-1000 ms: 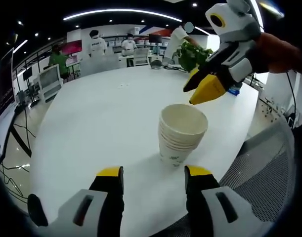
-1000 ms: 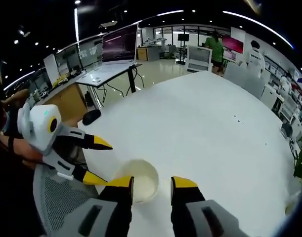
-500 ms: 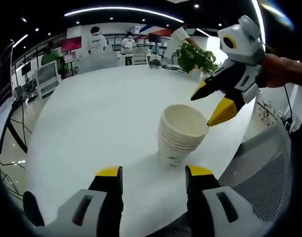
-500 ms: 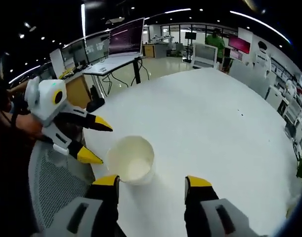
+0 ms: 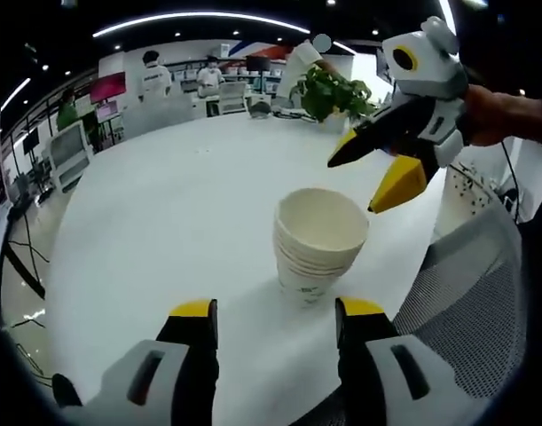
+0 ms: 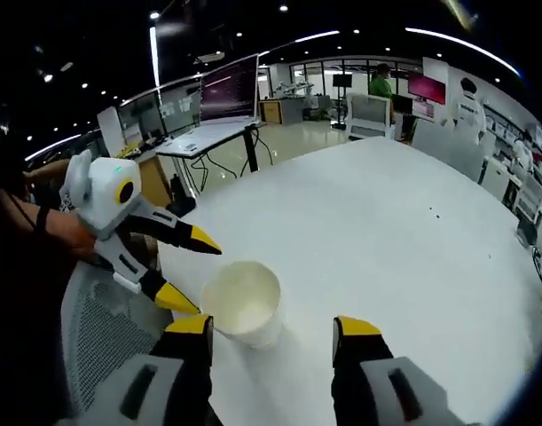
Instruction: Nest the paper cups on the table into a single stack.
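A single nested stack of white paper cups [image 5: 319, 244] stands upright on the white table [image 5: 164, 204], near its edge. My left gripper [image 5: 278, 312] is open just short of the stack, with nothing between its jaws. My right gripper [image 5: 355, 185] comes in from the upper right, open, with its yellow tips beside the stack's rim and apart from it. In the right gripper view the cup stack [image 6: 242, 302] sits just ahead of the open right gripper [image 6: 274, 327], toward its left jaw. The left gripper [image 6: 202, 277] hangs open to the left of the stack.
A grey mesh chair [image 5: 466, 293] sits at the table's edge by the cups and appears as the mesh chair [image 6: 93, 337] below the left gripper. A potted plant [image 5: 333, 93] stands at the far side. Desks with a monitor [image 6: 222, 93] and people [image 5: 153, 75] are farther off.
The right gripper's jaws have spread from nearly shut to wide open and it has drawn slightly back from the rim. The cup stack has stayed in place; both cameras shifted a little.
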